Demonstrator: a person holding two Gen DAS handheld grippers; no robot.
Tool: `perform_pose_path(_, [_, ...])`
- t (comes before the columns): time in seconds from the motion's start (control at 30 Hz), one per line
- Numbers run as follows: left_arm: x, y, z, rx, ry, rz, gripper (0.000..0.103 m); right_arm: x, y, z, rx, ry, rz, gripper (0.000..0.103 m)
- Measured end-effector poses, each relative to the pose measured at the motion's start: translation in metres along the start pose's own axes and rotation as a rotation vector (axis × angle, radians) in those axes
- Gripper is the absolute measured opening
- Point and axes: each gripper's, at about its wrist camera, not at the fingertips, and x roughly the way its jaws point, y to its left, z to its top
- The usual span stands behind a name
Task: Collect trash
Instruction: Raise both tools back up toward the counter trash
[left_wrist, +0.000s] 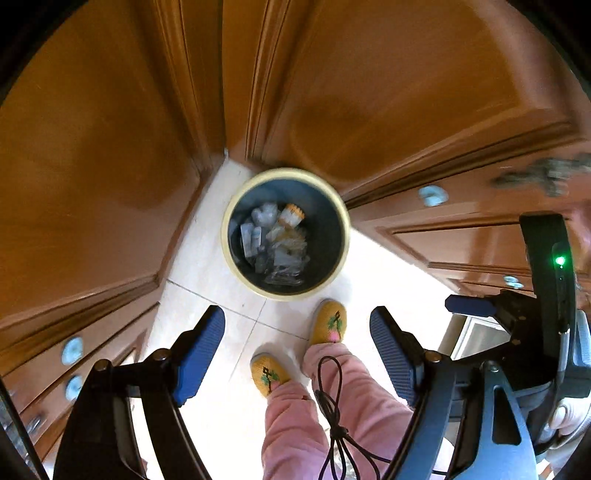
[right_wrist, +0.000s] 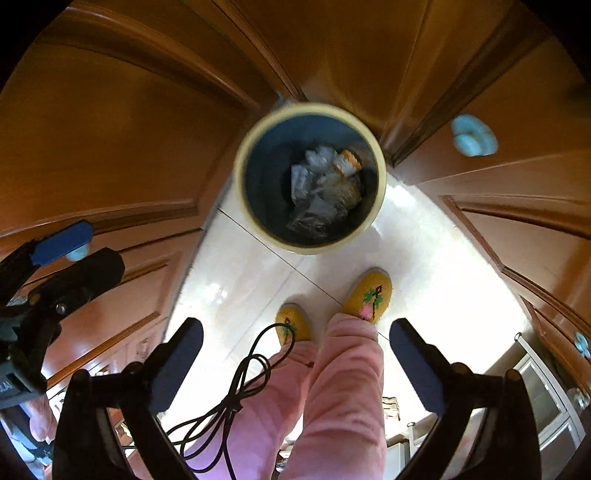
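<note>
Green LED (left_wrist: 560, 261): left view only

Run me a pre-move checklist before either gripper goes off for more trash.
1. Left gripper empty, jaws apart: ok.
2. Right gripper empty, jaws apart: ok.
3. Round blue bin with cream rim upright on the pale tiled floor: ok.
4. Crumpled wrappers and plastic lie inside the bin, none on the visible floor: ok.
5. Loose black cable dangling over the pink trouser legs: not ok, snag risk.
6. More trash left elsewhere: cannot tell.
</note>
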Motion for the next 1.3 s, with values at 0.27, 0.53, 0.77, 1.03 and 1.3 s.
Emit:
perform_pose_path(0.27, [-0.139,-0.035,-0.032,0.066,-0.177,-0.016,0.08,-0.13,0.043,-0.06,-0.04,-0.202,0.019,0.101])
perform_pose_path(0.53, [-0.24,-0.064,-0.055,0.188,-0.337,0.005,0.083,-0.237,0.079,-0.111,-0.091,-0.46,-0.069,0.101])
perform_pose_path(0.77, [-0.322,-0.082,-0.06,0.268,-0.493,-0.018,0.084,-0.32,0.097,-0.142,-0.11,-0.68,-0.157,0.101])
perform_pose_path(1.03, [-0.378,-0.115,-0.051,0.356,-0.676,-0.016,0.093,-0.372,0.102,-0.158,-0.096,-0.837,-0.223,0.1])
perform_pose_path(1.3, [-0.39,-0.161,-0.015,0.485,-0.758,0.097,0.093,-0.404,0.059,-0.129,-0.029,-0.883,-0.236,0.082])
